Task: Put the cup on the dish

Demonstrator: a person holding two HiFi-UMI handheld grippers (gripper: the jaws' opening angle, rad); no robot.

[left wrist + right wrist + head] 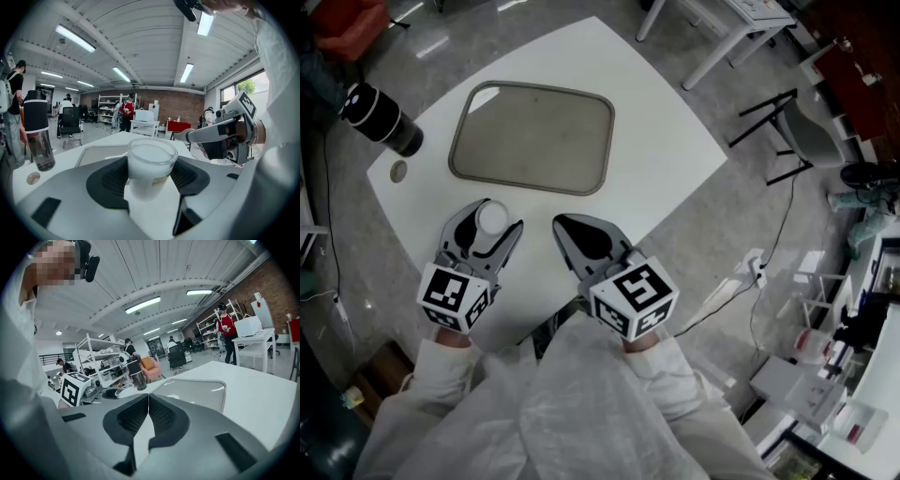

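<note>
In the head view the left gripper (pixel 495 214) was clamped on the cup (pixel 492 218), short of the dish (pixel 532 139); the left gripper view showed the cup upright, mouth up; the right gripper view showed the right gripper (pixel 148 401) with its jaws together.

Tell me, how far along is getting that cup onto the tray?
Done: the left gripper has the cup clamped between its jaws. In hand: the cup is at the table's near side, short of the tray. Left: set it on the tray and let go. The right gripper is shut, empty.
</note>
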